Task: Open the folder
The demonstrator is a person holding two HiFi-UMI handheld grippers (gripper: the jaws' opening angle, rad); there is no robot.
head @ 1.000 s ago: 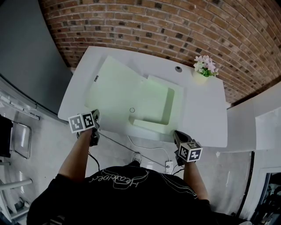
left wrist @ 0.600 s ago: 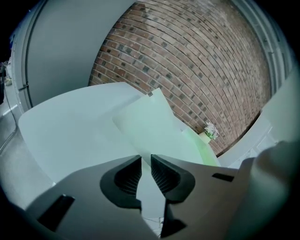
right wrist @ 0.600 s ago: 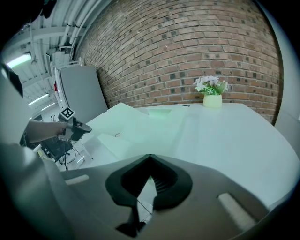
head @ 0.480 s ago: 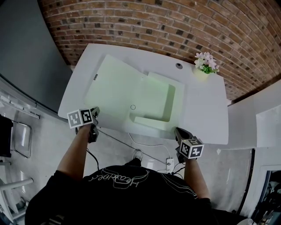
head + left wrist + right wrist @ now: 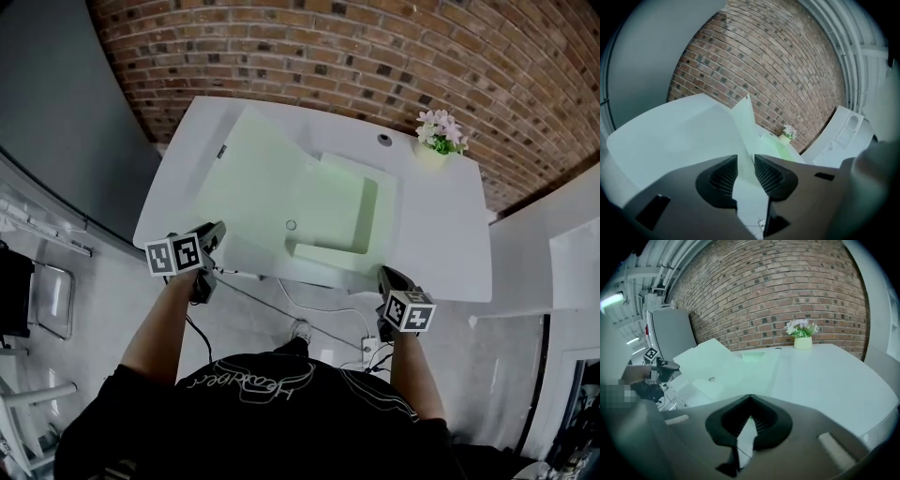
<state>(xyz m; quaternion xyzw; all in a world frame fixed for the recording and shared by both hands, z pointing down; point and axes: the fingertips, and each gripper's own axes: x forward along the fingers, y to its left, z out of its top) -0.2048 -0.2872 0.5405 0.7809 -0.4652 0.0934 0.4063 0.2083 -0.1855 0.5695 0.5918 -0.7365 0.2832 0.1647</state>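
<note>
The pale green folder lies open in the middle of the white bench, its box-like body toward the centre right of the head view. Its broad cover is swung out to the left and stands tilted, the far corner raised off the bench.

The left gripper sits at the cover's near edge, lower left of the folder. Its jaws have just been opening. In the left gripper view the cover's edge runs up between the pads, which stand a little apart and do not seem to press on it.

The right gripper hangs off the bench's near edge at lower right, jaws together on nothing.

The opening looks all but finished. What is left, as I judge it, is to let the cover settle flat to the left:

- Widen the left jaws until both pads are clear of the sheet.
- Draw the gripper back along the line of the edge, so a pad does not catch and drag the folder.
- If the body slides, the right gripper could rest on its near rim.

The flower pot at upper right is well apart.
</note>
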